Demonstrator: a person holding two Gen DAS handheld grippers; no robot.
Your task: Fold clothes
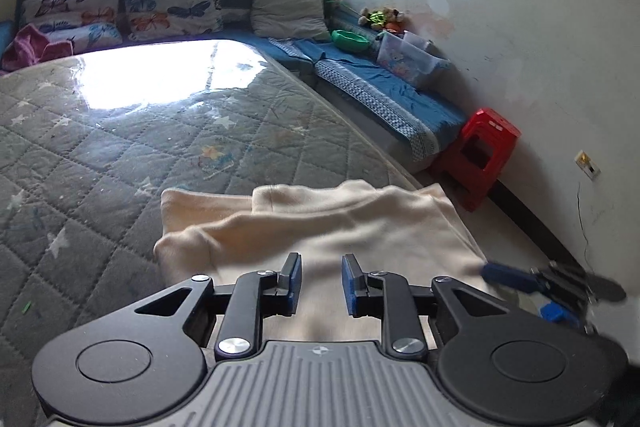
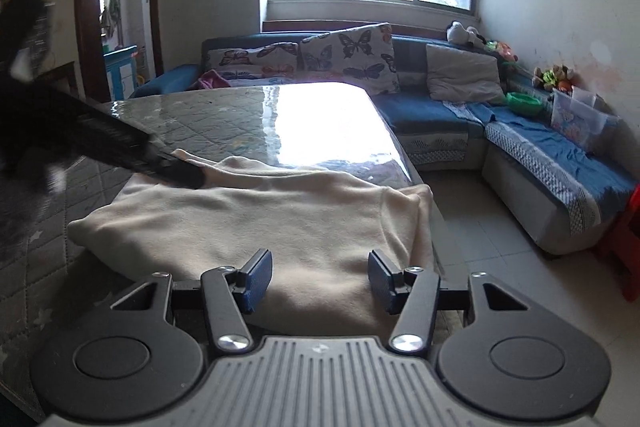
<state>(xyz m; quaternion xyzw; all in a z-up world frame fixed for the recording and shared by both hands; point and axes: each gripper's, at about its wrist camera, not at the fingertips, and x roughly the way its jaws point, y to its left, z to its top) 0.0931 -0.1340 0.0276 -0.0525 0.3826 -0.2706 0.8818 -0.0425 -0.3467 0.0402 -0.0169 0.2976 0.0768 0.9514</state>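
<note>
A cream garment point(image 1: 340, 223) lies partly folded on the grey quilted table top point(image 1: 120, 155), near its right-hand corner. My left gripper point(image 1: 322, 281) hovers over the garment's near part, pads a small gap apart, with no cloth pinched between them. The right gripper point(image 1: 492, 273) shows blurred at the garment's right edge. In the right wrist view the same garment point(image 2: 260, 219) spreads below my right gripper point(image 2: 320, 279), whose jaws stand wide open and hold nothing. The left gripper point(image 2: 188, 175) appears there as a dark blurred shape at the garment's far left edge.
A blue corner sofa point(image 1: 360, 79) with butterfly cushions point(image 1: 172, 3) runs behind and to the right of the table. A red plastic stool point(image 1: 480, 155) stands by the wall. A clear box point(image 1: 412, 59) and a green bowl point(image 1: 350, 41) sit on the sofa. Tiled floor point(image 2: 480, 227) lies right of the table.
</note>
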